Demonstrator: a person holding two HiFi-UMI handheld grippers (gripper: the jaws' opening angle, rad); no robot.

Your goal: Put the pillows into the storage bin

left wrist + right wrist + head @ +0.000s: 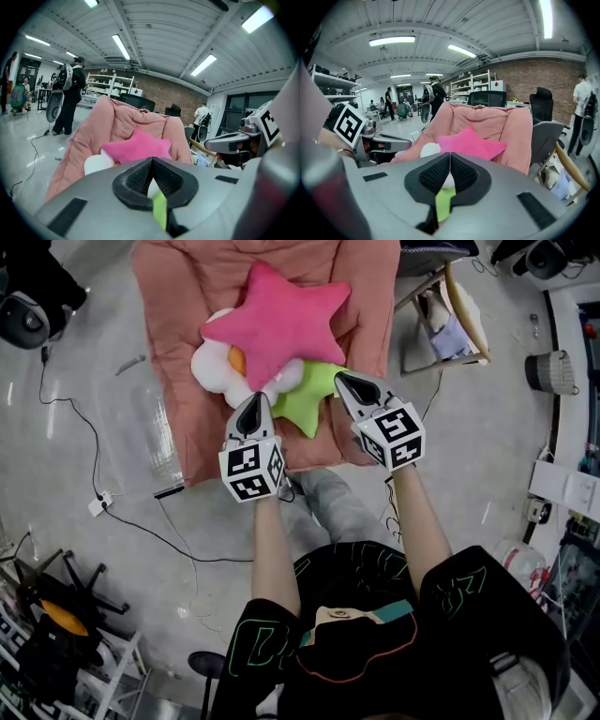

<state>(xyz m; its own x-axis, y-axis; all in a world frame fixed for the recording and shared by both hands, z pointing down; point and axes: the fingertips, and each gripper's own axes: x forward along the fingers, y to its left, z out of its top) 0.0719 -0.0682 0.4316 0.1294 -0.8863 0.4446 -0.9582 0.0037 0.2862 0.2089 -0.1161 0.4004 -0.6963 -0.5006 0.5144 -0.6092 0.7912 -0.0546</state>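
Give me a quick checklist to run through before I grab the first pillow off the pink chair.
1. Left gripper jaws apart for a grab: not ok, shut and empty.
2. Right gripper jaws apart: not ok, shut and empty.
3. Pink star pillow free on top of the pile: ok.
4. Green pillow within reach: ok, just ahead of both grippers.
5. White pillow free to lift: not ok, partly under the pink star.
6. Place of the storage bin known: cannot tell, none clearly in view.
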